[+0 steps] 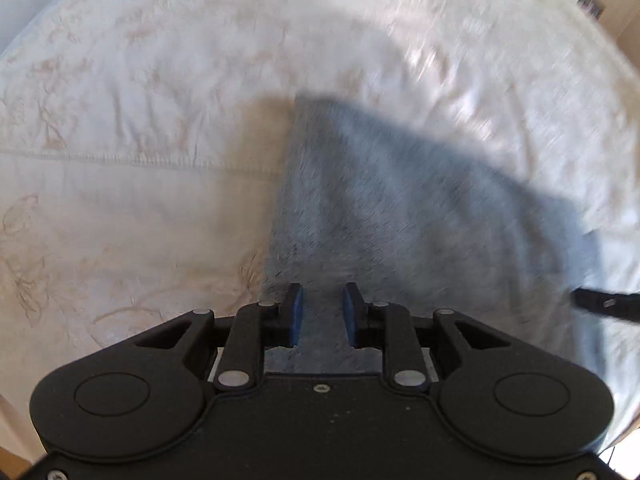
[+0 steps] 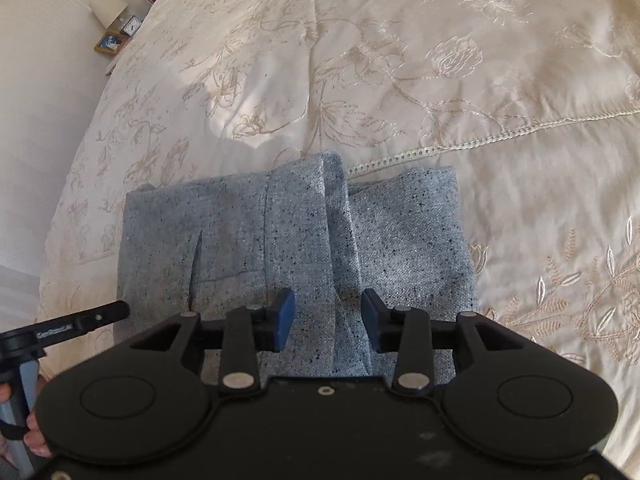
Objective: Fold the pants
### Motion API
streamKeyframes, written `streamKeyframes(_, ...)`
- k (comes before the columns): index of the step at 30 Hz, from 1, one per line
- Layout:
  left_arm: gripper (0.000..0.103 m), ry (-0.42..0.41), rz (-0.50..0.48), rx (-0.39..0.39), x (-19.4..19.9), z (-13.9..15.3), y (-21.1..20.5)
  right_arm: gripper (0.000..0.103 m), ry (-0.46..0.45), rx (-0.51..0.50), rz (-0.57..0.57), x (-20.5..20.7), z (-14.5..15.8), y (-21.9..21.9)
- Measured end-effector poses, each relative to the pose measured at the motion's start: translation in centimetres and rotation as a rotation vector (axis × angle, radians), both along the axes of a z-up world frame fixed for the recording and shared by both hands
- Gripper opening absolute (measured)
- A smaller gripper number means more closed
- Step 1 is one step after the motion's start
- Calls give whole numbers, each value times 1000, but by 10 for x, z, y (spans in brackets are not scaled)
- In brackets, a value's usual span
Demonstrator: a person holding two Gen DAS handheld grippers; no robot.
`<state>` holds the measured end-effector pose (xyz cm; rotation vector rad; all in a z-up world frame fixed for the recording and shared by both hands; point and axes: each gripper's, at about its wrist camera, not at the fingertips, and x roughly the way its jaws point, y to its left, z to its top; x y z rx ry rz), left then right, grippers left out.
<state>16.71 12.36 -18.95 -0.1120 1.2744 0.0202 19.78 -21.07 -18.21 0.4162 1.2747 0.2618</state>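
pants (image 2: 296, 240): grey-blue flecked weave, folded stack on the bed (image 2: 400, 60)
handling: likely soft, light, layers may slide; pinch all layers at the folded edge
left gripper (image 1: 322, 312): parted, over cloth, holding nothing
right gripper (image 2: 328, 322): parted, empty
hidden: near edge under both grippers; left view motion-blurred

Motion blur smears the pants (image 1: 400, 200) and the bedspread (image 1: 440, 60) in the left wrist view. The right claw's (image 2: 328, 326) body hides the pants' near end. The bedside clock (image 2: 132, 26) is too small to read.
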Motion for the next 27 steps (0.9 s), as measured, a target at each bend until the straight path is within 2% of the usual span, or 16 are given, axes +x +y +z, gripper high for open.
streamKeyframes(2,32,50,0,39,1,-21,1,41,10,-8,34,5,-6,5)
streamKeyframes(4,32,41,-3,27,-2,-26,4,42,19,-3,50,9,-10,7)
streamKeyframes(11,33,43,-16,-12,-6,-20,14,43,25,12,19,9,-12,-2)
streamKeyframes(17,32,26,-42,10,-17,-6,17,48,69,107,-10,13,-28,-7)
streamKeyframes(20,32,10,-24,8,-25,6,23,48,96,115,-20,16,-31,-5)
streamKeyframes(21,32,6,-16,13,-28,9,25,44,95,130,-8,16,-30,-3)
streamKeyframes(23,32,-2,2,23,-30,15,30,28,63,103,34,15,-21,7)
streamKeyframes(24,32,-7,10,24,-31,18,32,11,36,52,60,13,-13,13)
streamKeyframes(27,32,-34,32,25,-34,29,41,10,-71,-5,127,3,21,27)
